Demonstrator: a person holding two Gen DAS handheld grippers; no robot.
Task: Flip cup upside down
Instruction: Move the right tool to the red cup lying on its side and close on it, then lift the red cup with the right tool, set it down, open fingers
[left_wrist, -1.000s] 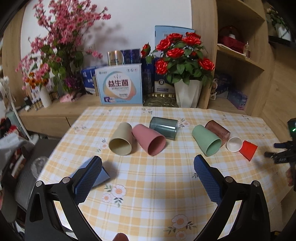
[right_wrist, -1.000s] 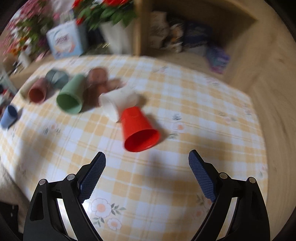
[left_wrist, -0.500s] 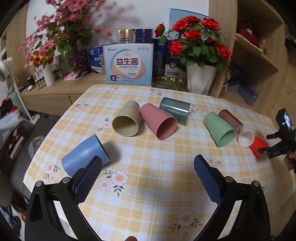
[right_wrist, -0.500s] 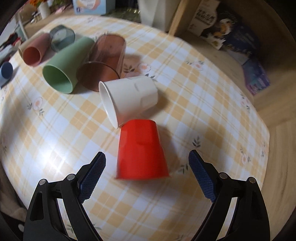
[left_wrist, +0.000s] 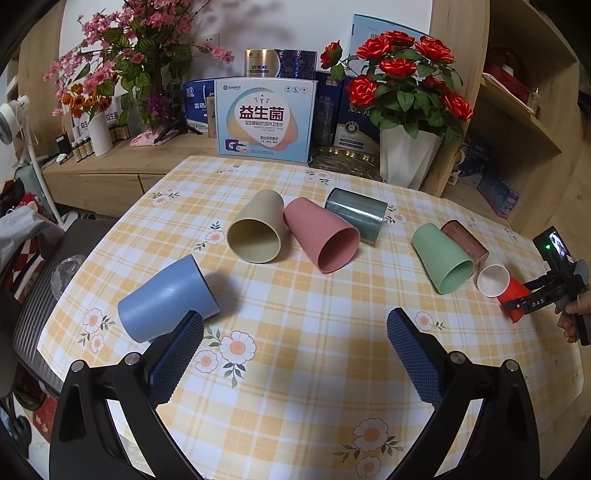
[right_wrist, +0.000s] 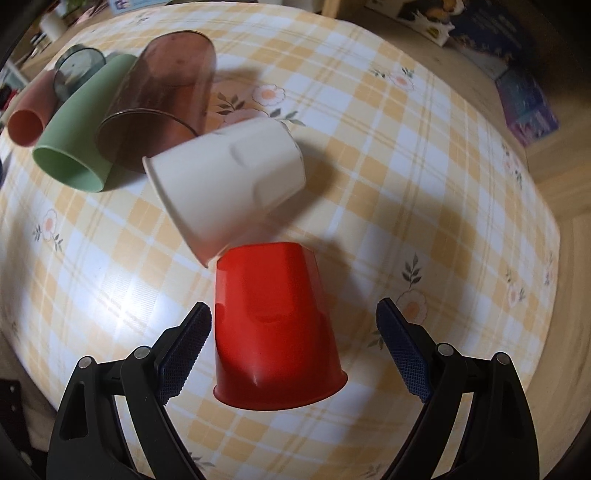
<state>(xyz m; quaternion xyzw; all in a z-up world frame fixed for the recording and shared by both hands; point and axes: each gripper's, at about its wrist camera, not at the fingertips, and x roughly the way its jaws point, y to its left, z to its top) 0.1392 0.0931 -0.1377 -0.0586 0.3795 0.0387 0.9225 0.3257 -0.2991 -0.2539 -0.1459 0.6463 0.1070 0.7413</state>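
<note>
Several cups lie on their sides on a yellow checked tablecloth (left_wrist: 295, 332). A red cup (right_wrist: 273, 332) lies with its mouth toward the right camera, between the open fingers of my right gripper (right_wrist: 295, 347); the left finger is close to its side. It also shows in the left wrist view (left_wrist: 515, 295), with the right gripper (left_wrist: 546, 295) at it. A white cup (right_wrist: 229, 181) lies just beyond it. My left gripper (left_wrist: 295, 350) is open and empty, with a blue cup (left_wrist: 166, 299) next to its left finger.
Green (left_wrist: 441, 258), brown translucent (left_wrist: 465, 243), grey (left_wrist: 354, 218), pink (left_wrist: 325, 236) and beige (left_wrist: 258, 232) cups lie across the table. A rose pot (left_wrist: 406, 158), boxes and a shelf stand behind. The table edge runs close on the right (right_wrist: 546, 221).
My right gripper moved forward and down until the red cup sits between its fingers. My left gripper pulled back and up a little, so the blue cup shows fully.
</note>
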